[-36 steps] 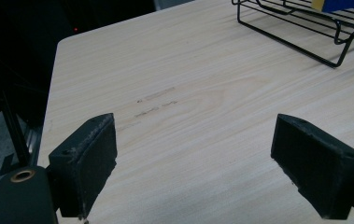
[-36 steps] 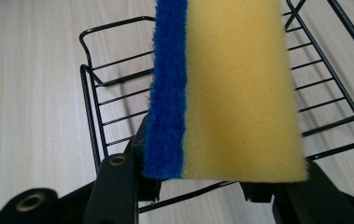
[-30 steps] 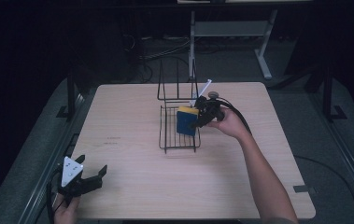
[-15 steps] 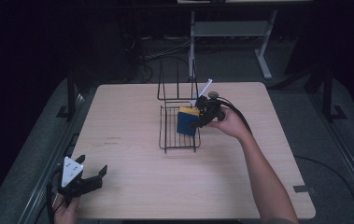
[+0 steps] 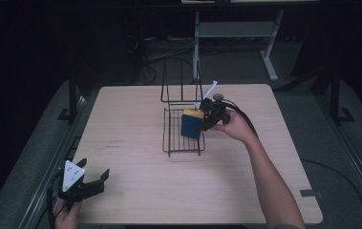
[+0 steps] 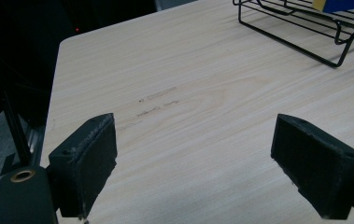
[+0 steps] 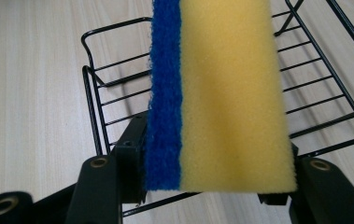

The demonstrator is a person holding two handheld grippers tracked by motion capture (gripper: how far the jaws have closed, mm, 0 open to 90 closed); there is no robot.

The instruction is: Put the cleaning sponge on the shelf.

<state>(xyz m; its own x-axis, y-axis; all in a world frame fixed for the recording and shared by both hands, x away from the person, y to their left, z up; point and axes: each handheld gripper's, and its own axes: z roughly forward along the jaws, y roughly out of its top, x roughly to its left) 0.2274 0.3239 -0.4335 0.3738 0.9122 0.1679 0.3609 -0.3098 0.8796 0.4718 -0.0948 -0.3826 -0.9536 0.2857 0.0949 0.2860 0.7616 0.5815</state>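
Sponge of yellow foam with a blue scouring face (image 7: pixel 221 93) stands on edge over the black wire rack (image 5: pixel 183 131), long axis pointing away from the right claw (image 5: pixel 206 120) clamping it. Well away from the rack, the left claw (image 5: pixel 90 183) gapes wide, empty, over the pale wooden worktop (image 5: pixel 135 181).

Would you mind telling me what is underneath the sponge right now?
Under the sponge, held by the right hand-held gripper, are the black wire rack and the wooden table. Whatever lies directly beneath the sponge is covered.
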